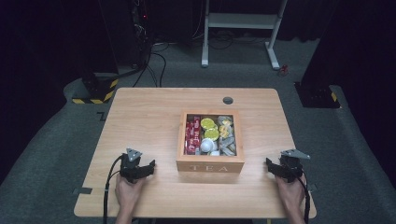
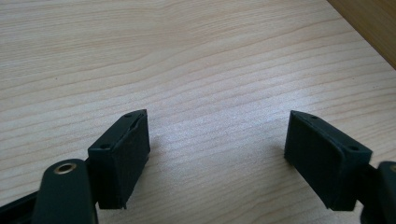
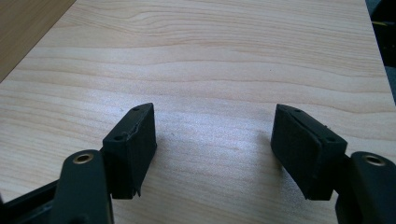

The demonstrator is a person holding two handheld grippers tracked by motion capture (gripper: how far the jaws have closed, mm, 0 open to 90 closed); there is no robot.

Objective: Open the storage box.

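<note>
An open wooden tea box point(image 1: 210, 164), marked TEA on its front wall, stands in the middle of the table. Inside lie red tea packets point(image 1: 192, 134), yellow-green packets point(image 1: 208, 127), grey packets point(image 1: 227, 142) and a white round thing point(image 1: 207, 145). My left gripper point(image 1: 138, 169) rests on the table left of the box, held in a hand. Its jaws stand wide open over bare wood point(image 2: 217, 137). My right gripper point(image 1: 279, 169) rests right of the box, likewise open with nothing between its jaws point(image 3: 214, 135).
The light wooden table point(image 1: 140, 116) has a round cable hole point(image 1: 228, 100) near its far edge. A corner of the box shows in the left gripper view point(image 2: 369, 23) and the right gripper view point(image 3: 23, 28). Beyond the table stand a white desk frame point(image 1: 243, 28) and dark equipment.
</note>
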